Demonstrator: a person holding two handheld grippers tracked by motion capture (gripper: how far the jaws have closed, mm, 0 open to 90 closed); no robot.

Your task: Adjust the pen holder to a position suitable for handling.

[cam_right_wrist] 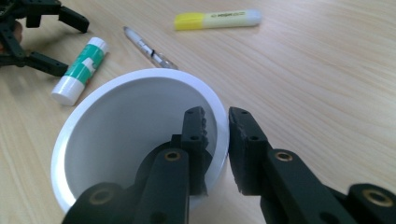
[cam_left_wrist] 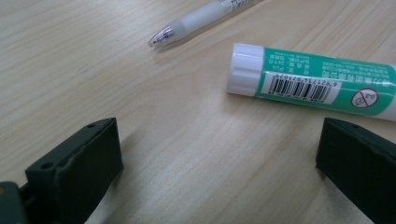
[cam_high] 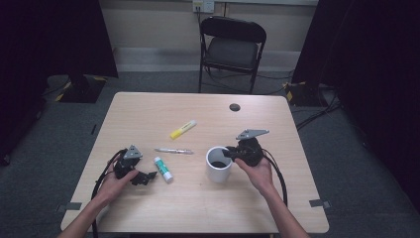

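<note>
A white cup (cam_high: pixel 218 165) stands right of the table's middle. My right gripper (cam_high: pixel 229 152) is shut on its rim, and in the right gripper view one jaw of the right gripper (cam_right_wrist: pixel 217 121) is inside the cup (cam_right_wrist: pixel 140 77) and the other outside the wall. A green and white glue stick (cam_high: pixel 163 169) lies left of the cup. My left gripper (cam_high: pixel 146 177) rests open just beside it. In the left gripper view, the glue stick (cam_left_wrist: pixel 317 81) lies ahead of the spread jaws of the left gripper (cam_left_wrist: pixel 222 135), apart from them.
A clear pen (cam_high: pixel 174 150) lies above the glue stick, and a yellow highlighter (cam_high: pixel 183 129) lies farther back. The wooden table (cam_high: pixel 198 203) has a black round cap (cam_high: pixel 235 107) near its far edge. A black folding chair (cam_high: pixel 233 44) stands beyond.
</note>
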